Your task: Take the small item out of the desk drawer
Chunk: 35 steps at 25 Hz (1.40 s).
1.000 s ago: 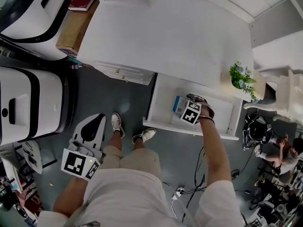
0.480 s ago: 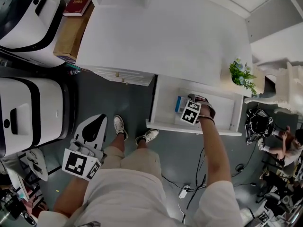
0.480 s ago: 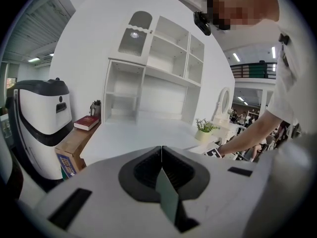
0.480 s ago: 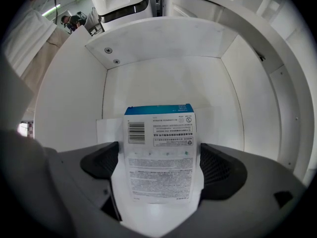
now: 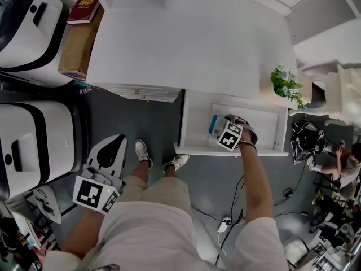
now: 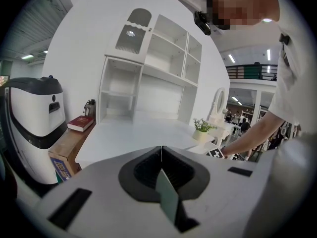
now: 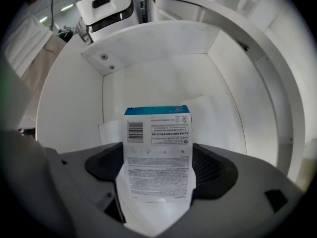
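Right gripper (image 7: 157, 171) jaws have just been closing and now pinch the box (image 7: 156, 133) in the drawer (image 5: 194, 123), so lifting looks next; left gripper (image 6: 161, 168) sits closed and empty.

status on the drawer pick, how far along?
Done: the desk drawer is pulled open and the right gripper is down inside it. In hand: its jaws have just been closing on the small box, which stands between them, with the pads seemingly against its sides. Left: lift the box clear of the drawer, where it sits now. The left gripper hangs shut and empty near the person's leg.
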{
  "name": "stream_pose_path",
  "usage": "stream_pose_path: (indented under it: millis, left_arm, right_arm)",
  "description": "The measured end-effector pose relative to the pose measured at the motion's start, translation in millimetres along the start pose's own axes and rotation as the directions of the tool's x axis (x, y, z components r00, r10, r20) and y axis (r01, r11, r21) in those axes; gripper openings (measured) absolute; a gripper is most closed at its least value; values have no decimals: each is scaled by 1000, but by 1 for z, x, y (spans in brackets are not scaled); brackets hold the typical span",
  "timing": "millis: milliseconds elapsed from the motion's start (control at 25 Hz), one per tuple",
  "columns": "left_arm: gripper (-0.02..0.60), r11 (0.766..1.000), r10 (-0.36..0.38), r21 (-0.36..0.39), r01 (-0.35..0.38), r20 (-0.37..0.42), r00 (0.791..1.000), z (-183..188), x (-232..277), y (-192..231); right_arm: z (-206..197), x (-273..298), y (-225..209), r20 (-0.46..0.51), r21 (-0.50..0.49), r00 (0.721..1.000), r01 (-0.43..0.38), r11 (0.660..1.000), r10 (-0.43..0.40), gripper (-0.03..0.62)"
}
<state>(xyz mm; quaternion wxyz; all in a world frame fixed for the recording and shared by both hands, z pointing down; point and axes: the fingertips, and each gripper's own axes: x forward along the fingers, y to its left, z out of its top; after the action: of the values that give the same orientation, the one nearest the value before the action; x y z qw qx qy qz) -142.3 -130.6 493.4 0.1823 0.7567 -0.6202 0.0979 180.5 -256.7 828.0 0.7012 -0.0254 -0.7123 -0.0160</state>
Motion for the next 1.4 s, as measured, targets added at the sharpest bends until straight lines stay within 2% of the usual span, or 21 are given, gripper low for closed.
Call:
stream_pose_path:
  millis: [160, 280, 880, 1120, 1400]
  left_arm:
    - [17, 1000, -20, 4, 20, 0, 1000, 2, 5, -5]
    - [17, 999, -36, 9, 36, -2, 999, 2, 8, -9]
    - [17, 996, -82, 34, 82, 16, 997, 12, 6, -26]
    - [17, 994, -104, 40, 102, 44, 994, 22, 6, -28]
    - [17, 990, -137, 51, 133, 87, 987, 41, 8, -30]
  right_arm:
    - [-10, -3, -2, 58, 168, 998, 19, 986, -30, 443]
    - [-13, -5, -3, 84, 238, 994, 43, 970, -65, 443]
    - [-5, -31, -9, 96, 244, 972, 186, 952, -214, 443]
    - [11, -63, -18, 163, 336, 943, 224, 915, -290, 443]
    - [28, -113, -20, 244, 430, 888, 261, 864, -389, 442]
